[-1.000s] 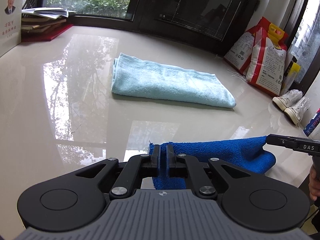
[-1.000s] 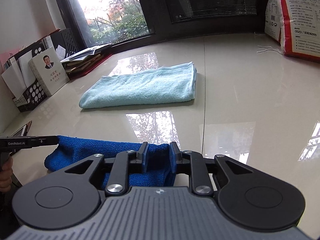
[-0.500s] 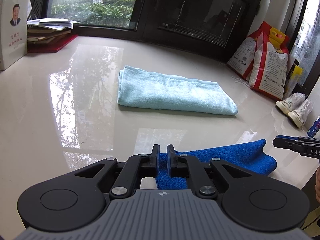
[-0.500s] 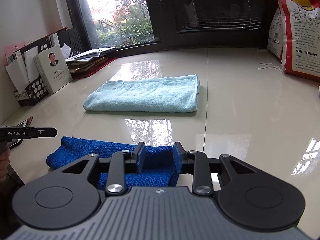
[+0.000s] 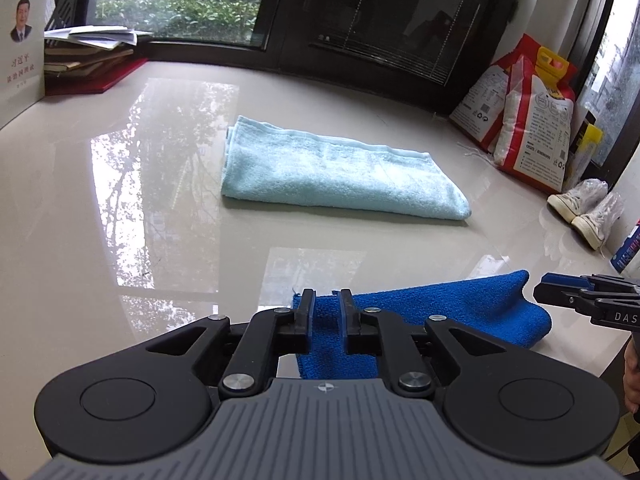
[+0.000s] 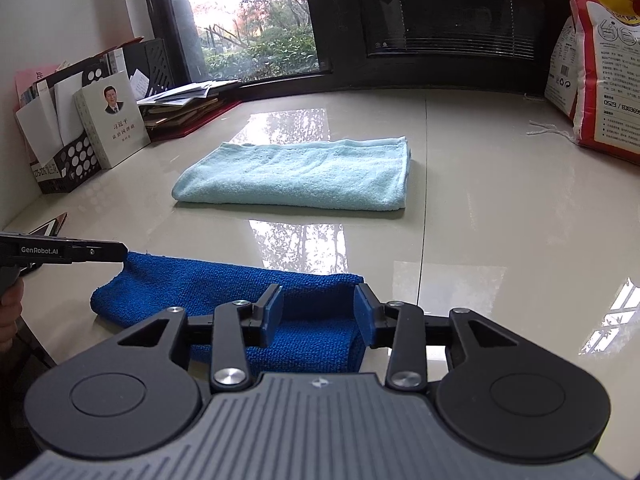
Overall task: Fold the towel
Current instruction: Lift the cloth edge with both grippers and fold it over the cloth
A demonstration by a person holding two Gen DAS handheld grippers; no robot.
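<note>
A dark blue towel (image 5: 436, 316) lies folded in a strip at the near edge of the glossy table; it also shows in the right wrist view (image 6: 224, 292). My left gripper (image 5: 325, 312) is open over the strip's left end, nothing pinched. My right gripper (image 6: 319, 312) is open wide over the strip's right end, the cloth lying loose between the pads. Each gripper shows side-on in the other's view: the right gripper (image 5: 580, 300) just off the towel's end, the left gripper (image 6: 80, 252) at the other end. A folded light blue towel (image 5: 332, 168) lies farther back, also in the right wrist view (image 6: 304, 172).
Red and white sacks (image 5: 528, 112) stand at the back right with white shoes (image 5: 584, 208) beside them. Books and papers (image 6: 180, 108) and a black file holder (image 6: 68, 152) are at the back left. Dark window frames line the far edge.
Both grippers have opened and let go of the blue towel, which has dropped flat onto the table. Both have drawn back a little.
</note>
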